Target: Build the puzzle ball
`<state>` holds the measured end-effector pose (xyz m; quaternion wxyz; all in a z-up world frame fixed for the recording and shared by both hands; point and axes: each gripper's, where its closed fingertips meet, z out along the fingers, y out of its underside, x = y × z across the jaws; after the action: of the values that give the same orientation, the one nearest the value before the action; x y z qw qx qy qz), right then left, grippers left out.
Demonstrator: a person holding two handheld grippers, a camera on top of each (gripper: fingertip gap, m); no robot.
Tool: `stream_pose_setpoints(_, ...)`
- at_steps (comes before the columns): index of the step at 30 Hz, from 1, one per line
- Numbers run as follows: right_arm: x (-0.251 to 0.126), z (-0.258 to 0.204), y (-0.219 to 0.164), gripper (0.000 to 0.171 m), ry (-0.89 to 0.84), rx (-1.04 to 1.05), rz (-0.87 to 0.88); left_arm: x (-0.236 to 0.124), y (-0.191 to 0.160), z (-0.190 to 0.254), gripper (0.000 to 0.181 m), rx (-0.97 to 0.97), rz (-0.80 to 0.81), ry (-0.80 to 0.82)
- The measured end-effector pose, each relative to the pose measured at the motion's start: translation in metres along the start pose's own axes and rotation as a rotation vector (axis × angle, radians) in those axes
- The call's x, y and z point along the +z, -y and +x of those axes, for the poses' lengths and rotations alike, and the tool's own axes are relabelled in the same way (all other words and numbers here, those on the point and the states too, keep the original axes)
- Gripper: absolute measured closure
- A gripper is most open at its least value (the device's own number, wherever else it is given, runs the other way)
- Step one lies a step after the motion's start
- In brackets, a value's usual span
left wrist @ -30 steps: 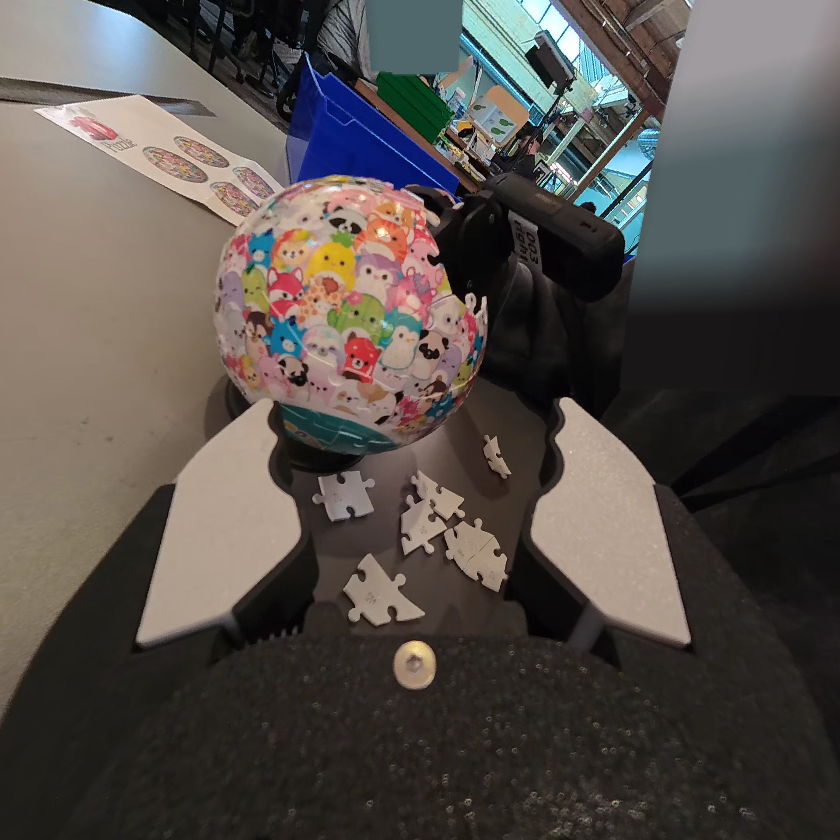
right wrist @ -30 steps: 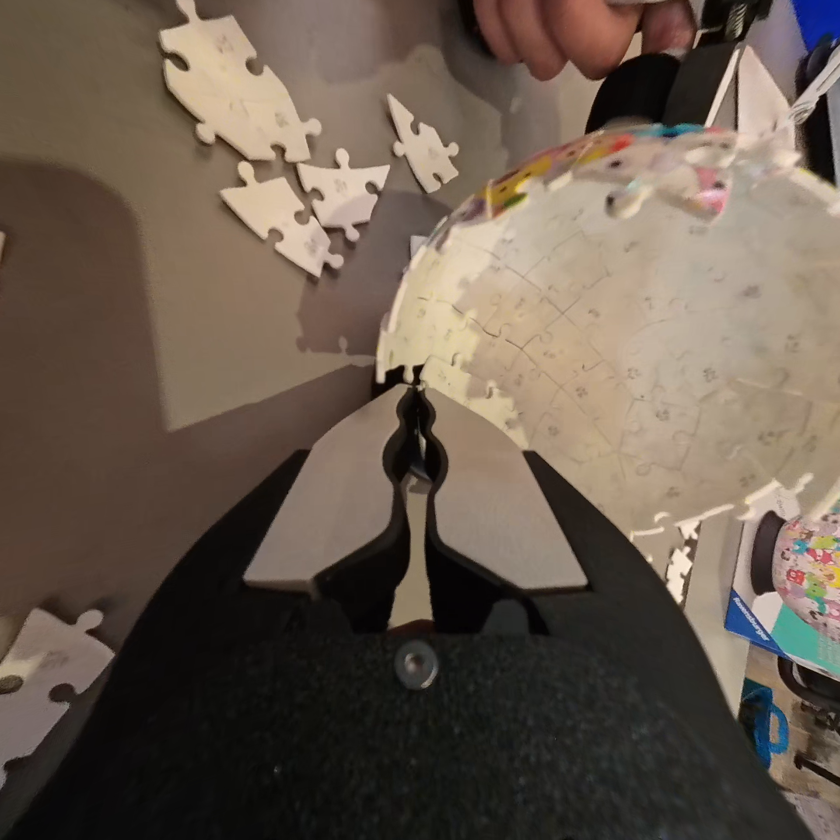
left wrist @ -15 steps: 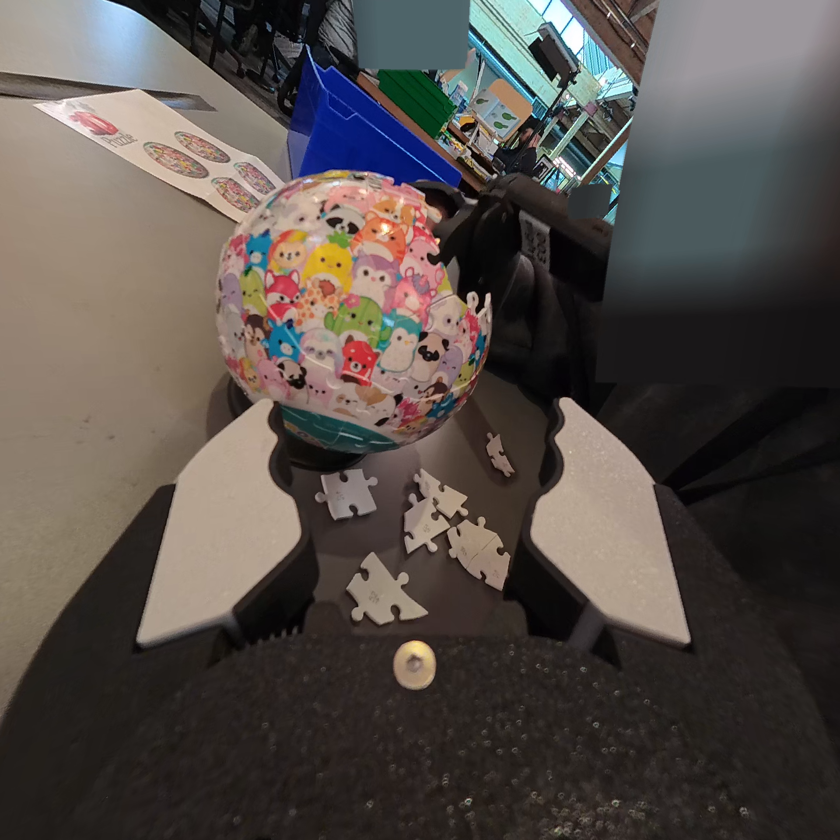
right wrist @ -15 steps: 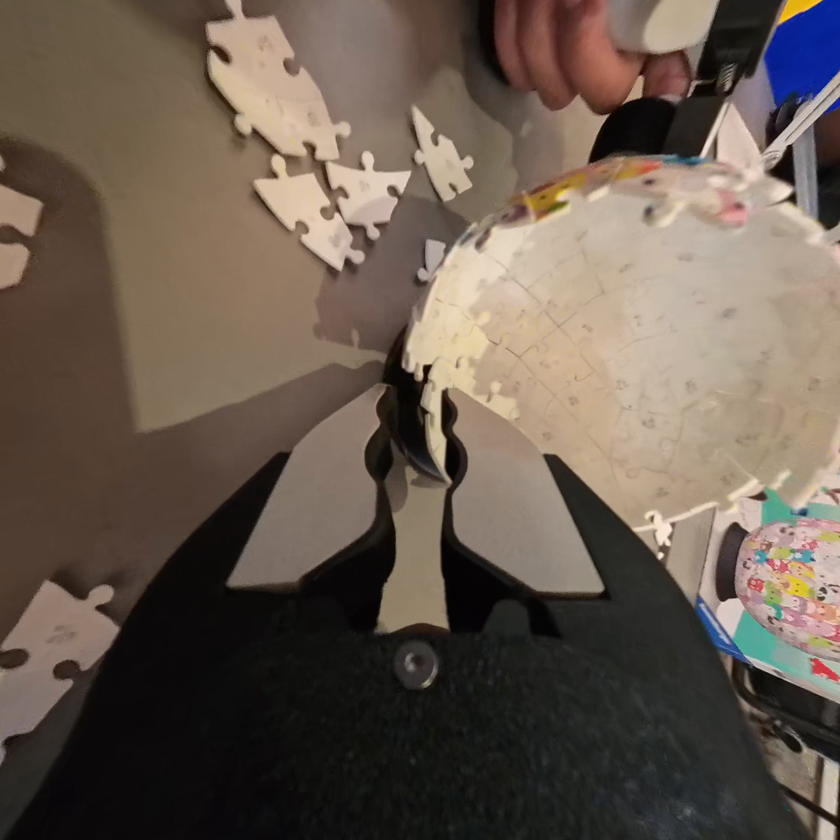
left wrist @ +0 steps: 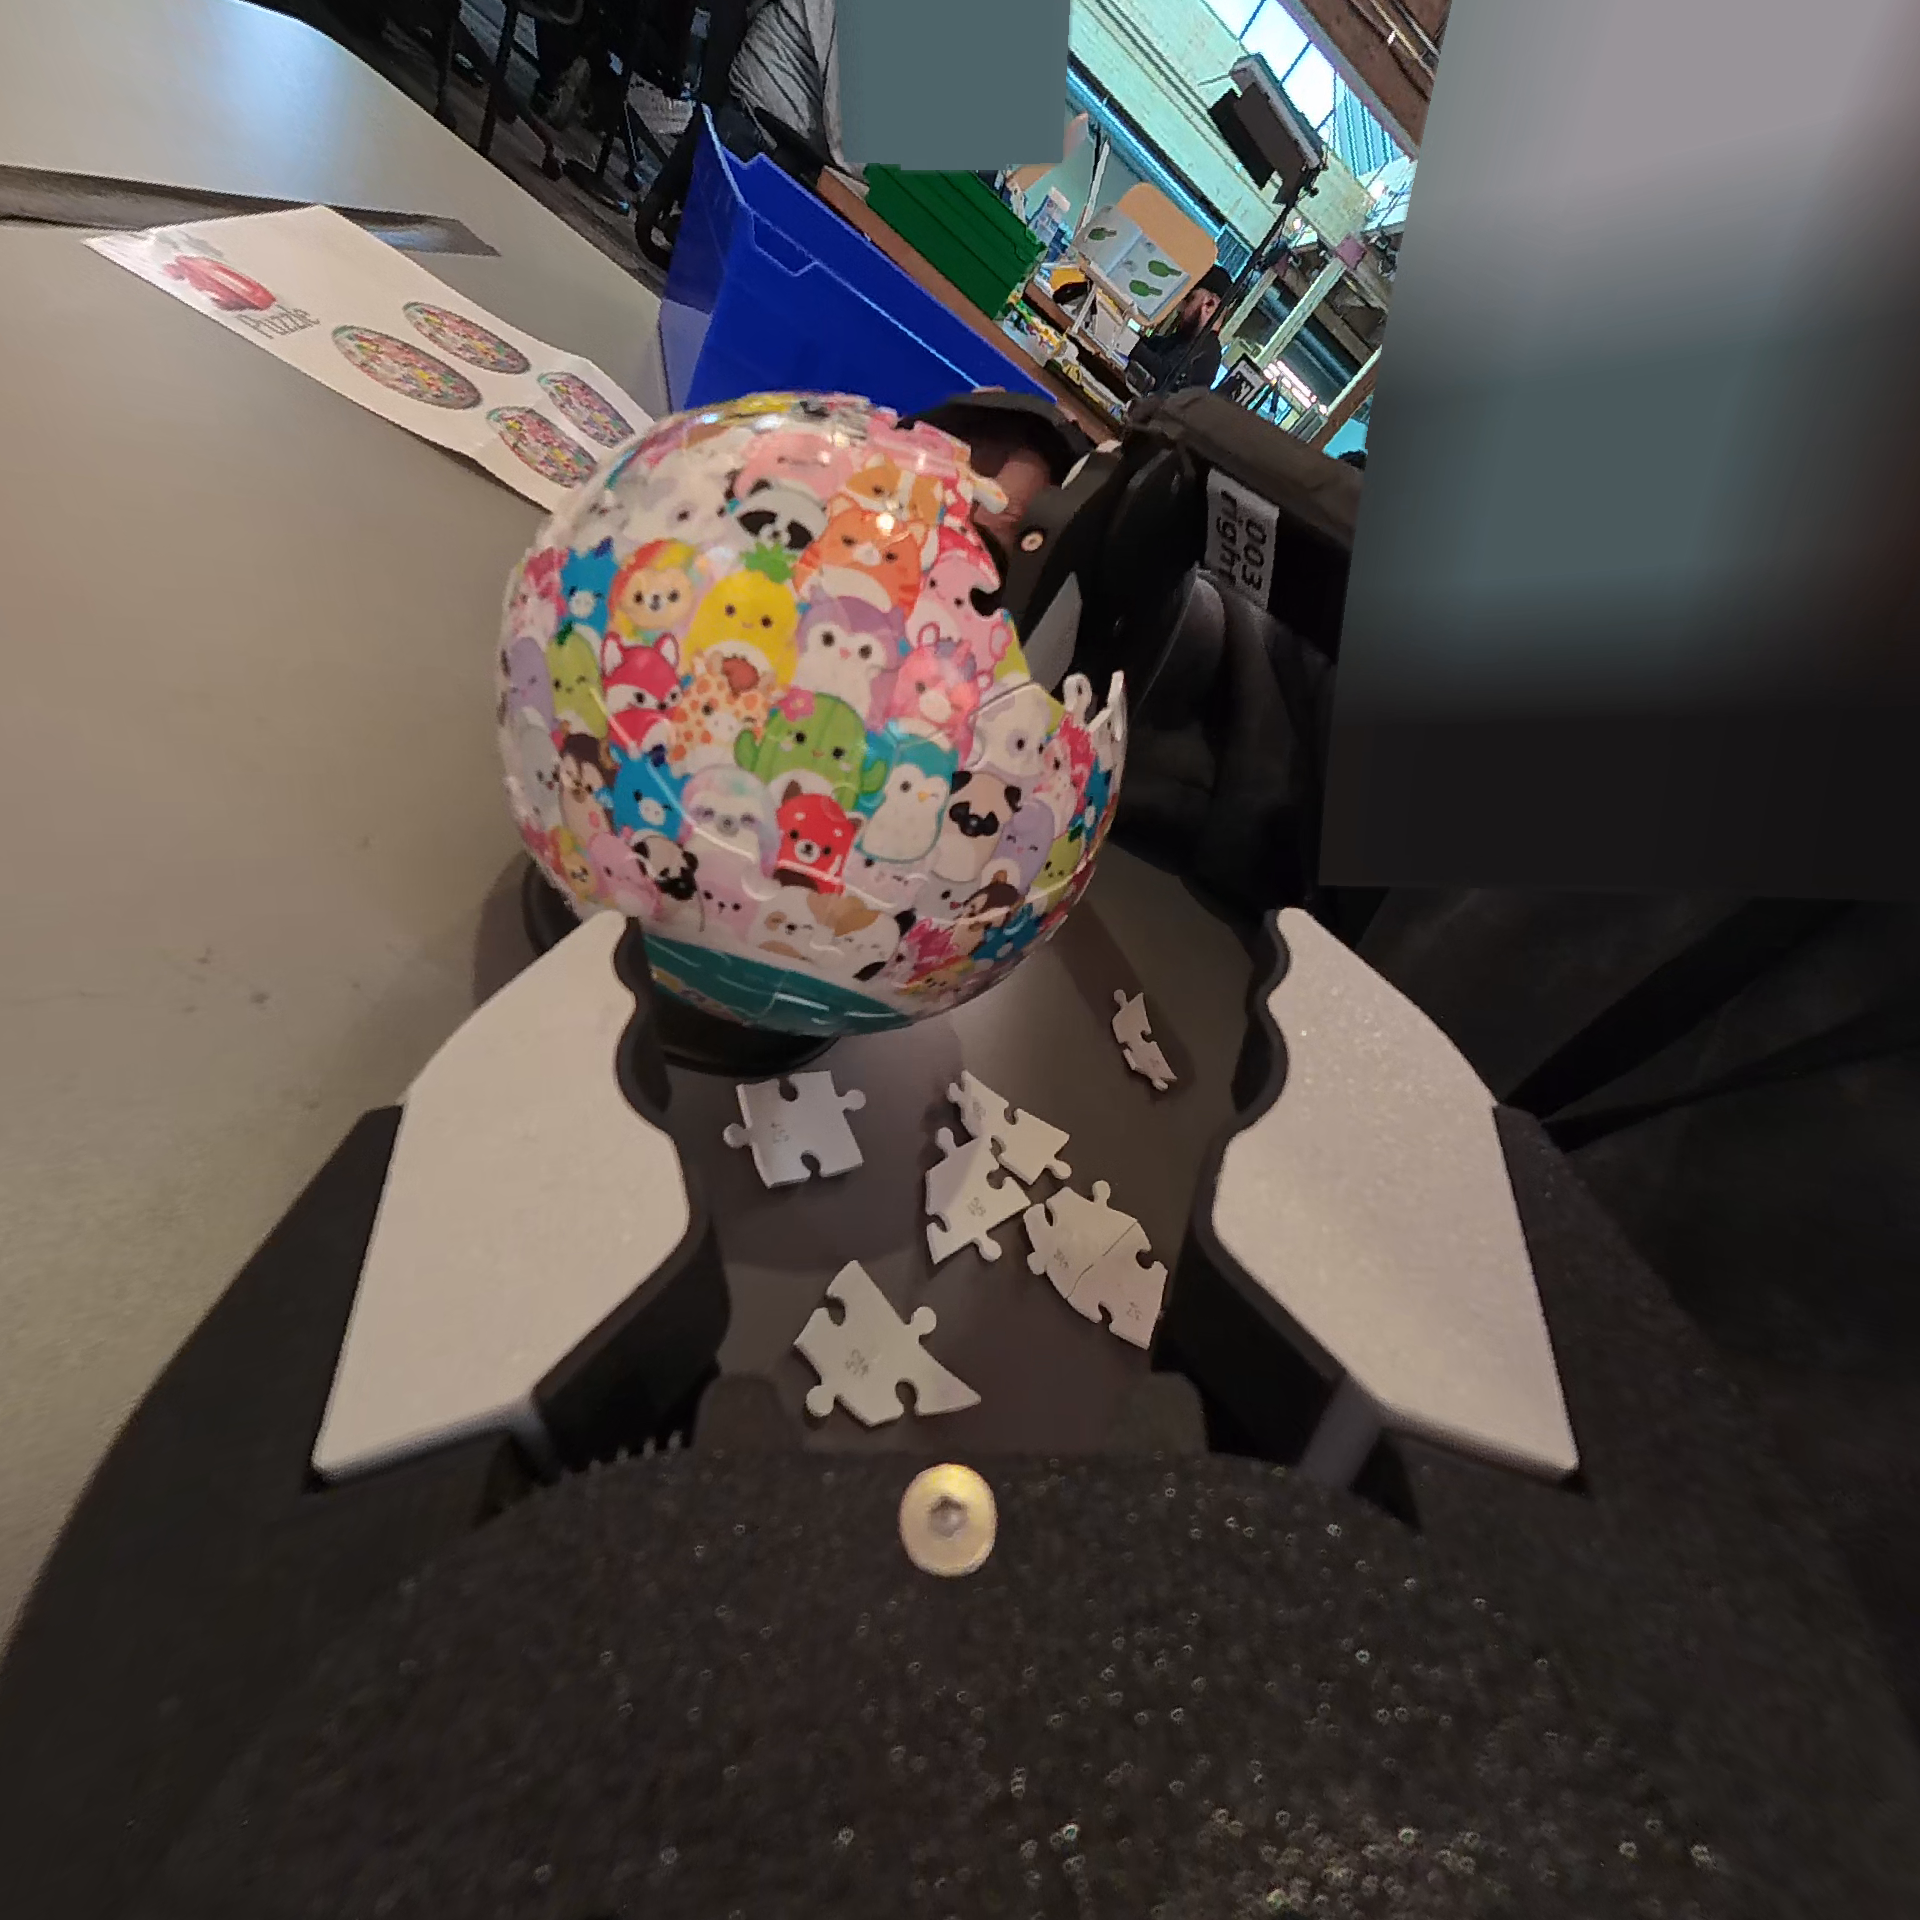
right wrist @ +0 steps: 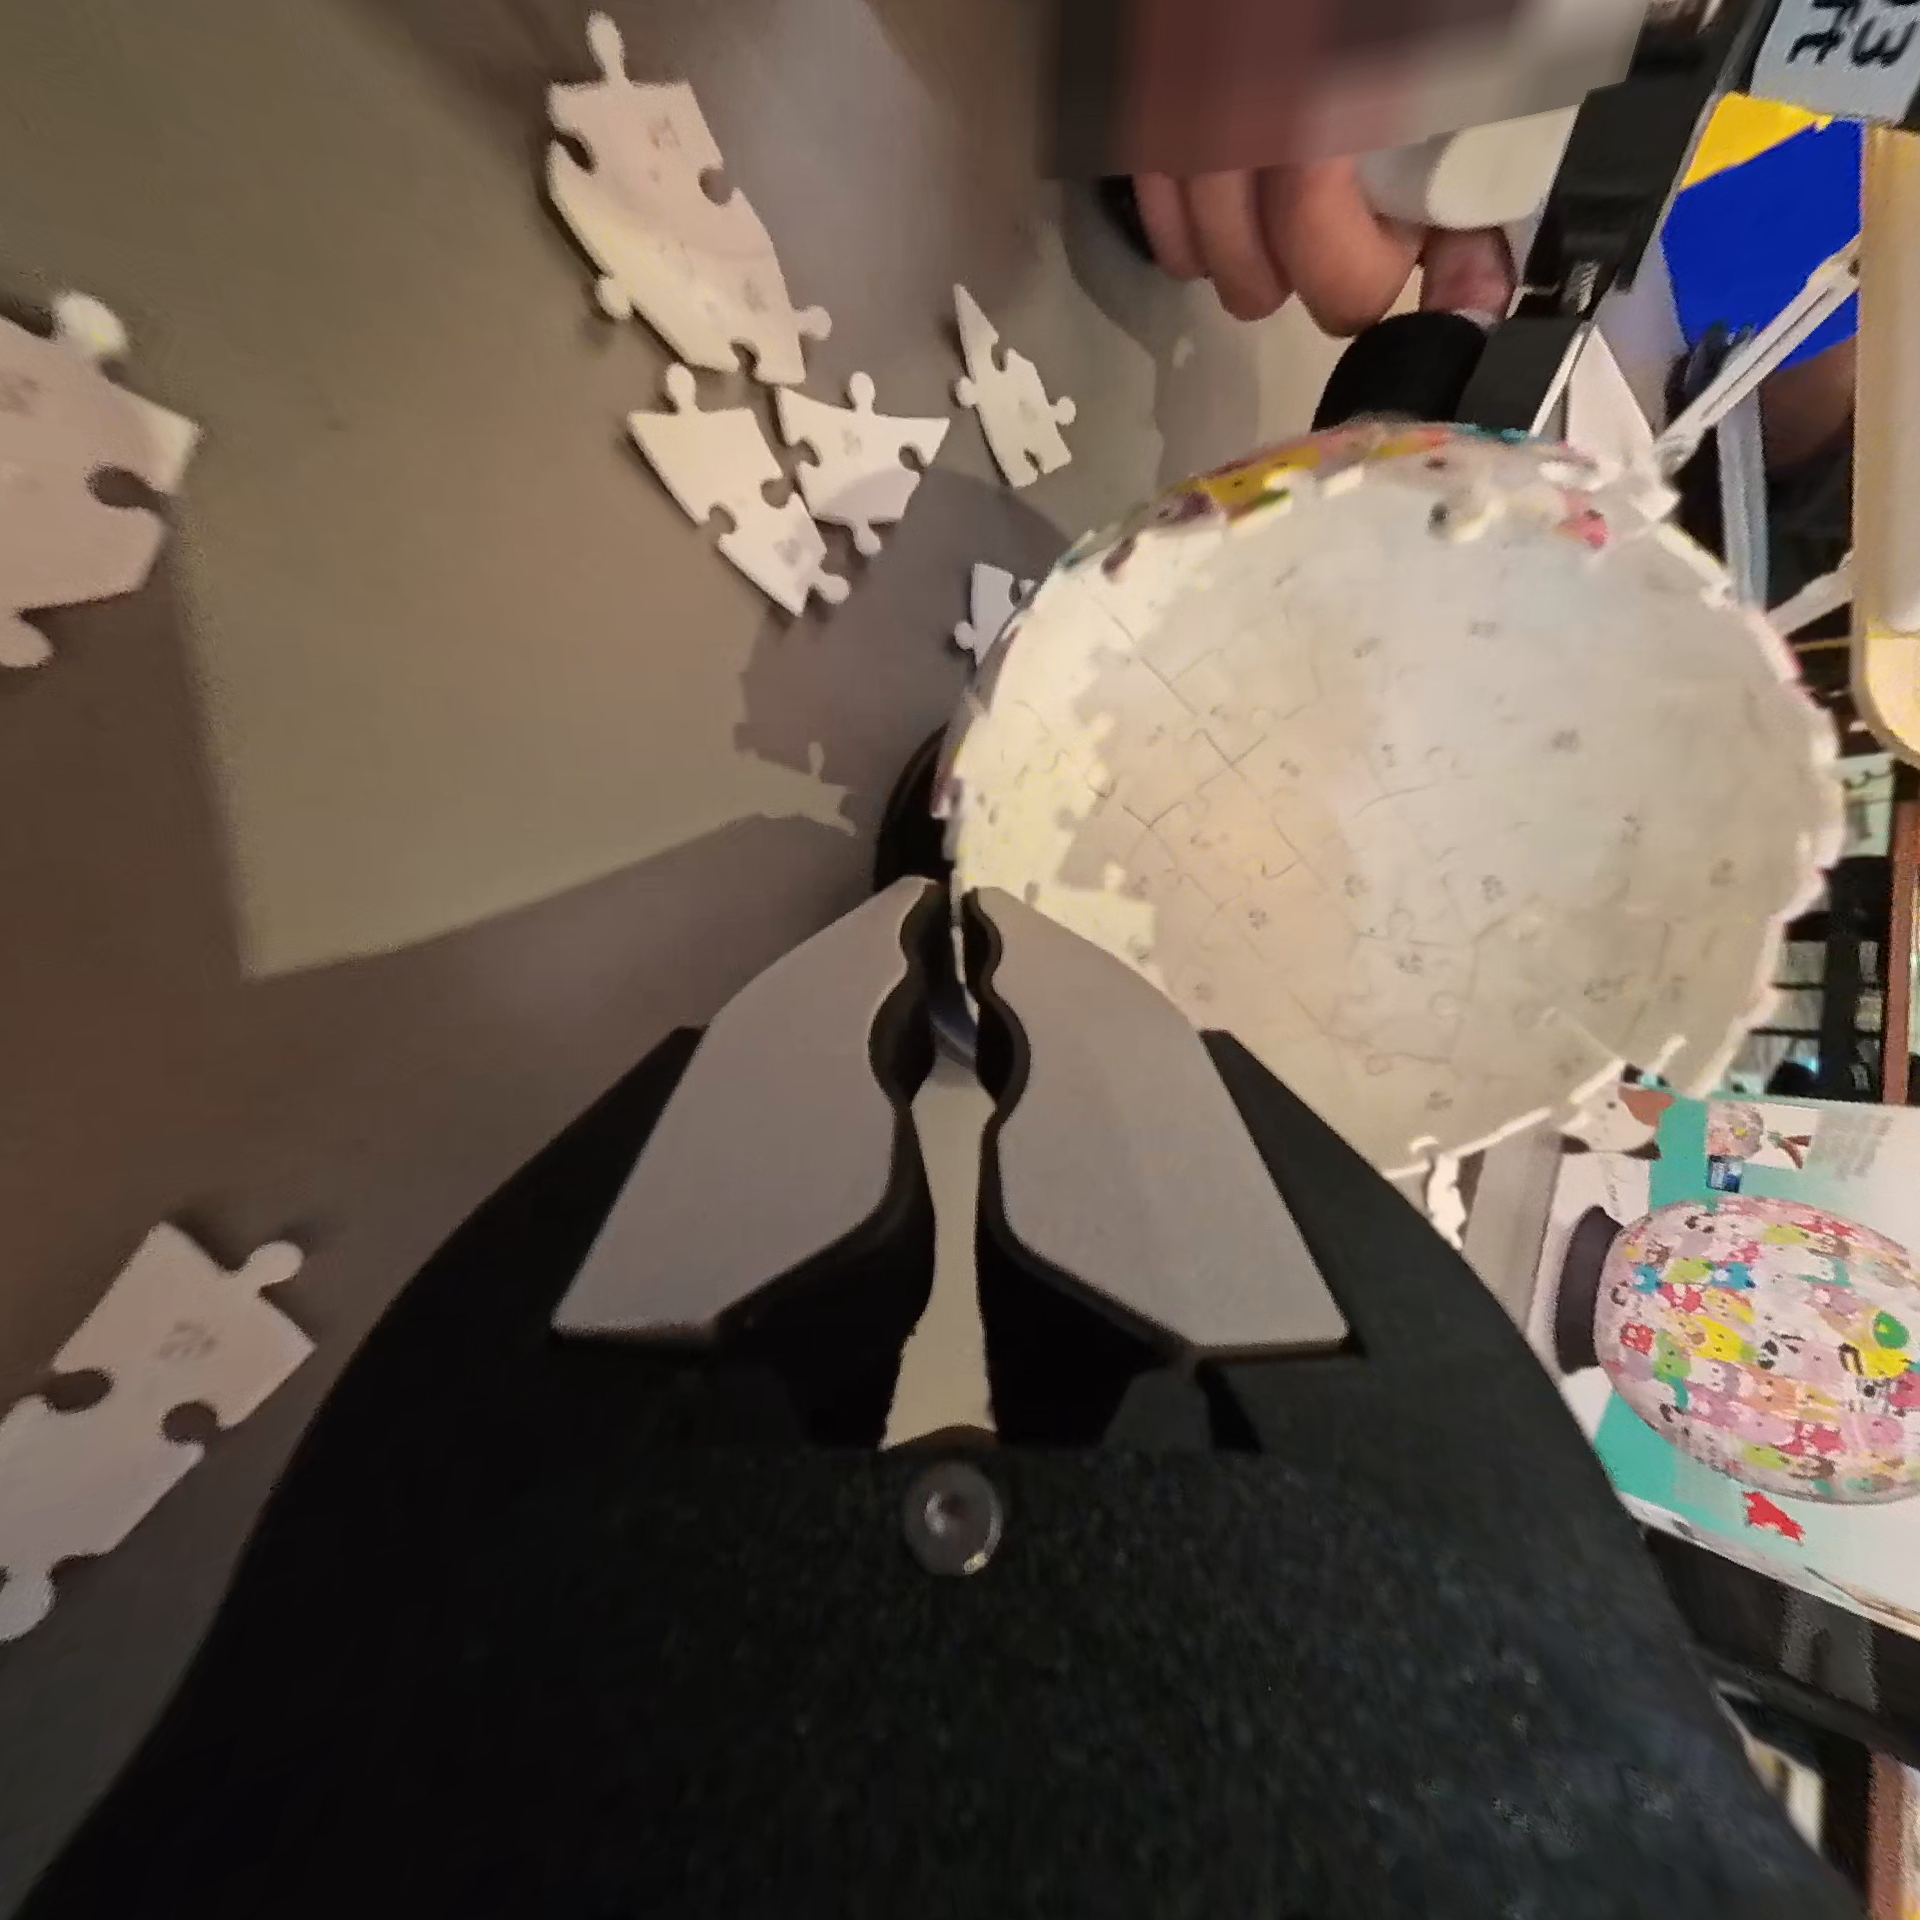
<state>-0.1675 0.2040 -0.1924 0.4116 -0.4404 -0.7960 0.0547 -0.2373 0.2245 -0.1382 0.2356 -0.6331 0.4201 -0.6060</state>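
The colourful puzzle ball stands on a black stand on the grey table. Its right side is open with a jagged rim. My left gripper is open and empty, with its fingers either side of the stand's near edge. Several white face-down loose pieces lie between them. The right wrist view looks into the ball's white inside. My right gripper is closed on the ball's lower rim by the stand. It also shows behind the ball in the left wrist view.
A printed instruction sheet lies far left on the table, with a blue bin behind it. The puzzle box lies right of the ball. More loose pieces are scattered on the table. A hand holds the left gripper. One gripper's finger ends stand about 10 cm off the other's.
My right gripper's jaws opened a little around the ball's lower rim, then narrowed onto it. The ball turned slightly. My left gripper has stayed open and nearly still.
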Motion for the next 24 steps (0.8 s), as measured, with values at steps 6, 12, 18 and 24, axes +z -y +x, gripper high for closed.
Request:
stream_pose_setpoints(6, -0.022, 0.005, 0.013, 0.169, 0.011, 0.016, 0.151, 0.0, -0.001, 0.0, 0.074, 0.003, -0.006, 0.005)
stream_pose_setpoints(12, -0.028, 0.001, 0.018, 0.169, 0.141, 0.101, 0.222, -0.009, 0.003, 0.003, 0.077, 0.112, -0.018, 0.106)
stream_pose_setpoints(18, -0.033, 0.004, 0.017, 0.169, 0.227, 0.166, 0.283, -0.005, 0.015, 0.042, 0.091, 0.338, -0.065, 0.157)
stream_pose_setpoints(24, -0.033, 0.001, 0.023, 0.169, 0.298, 0.2, 0.313, 0.039, -0.004, 0.073, 0.122, 0.47, -0.224, 0.216)
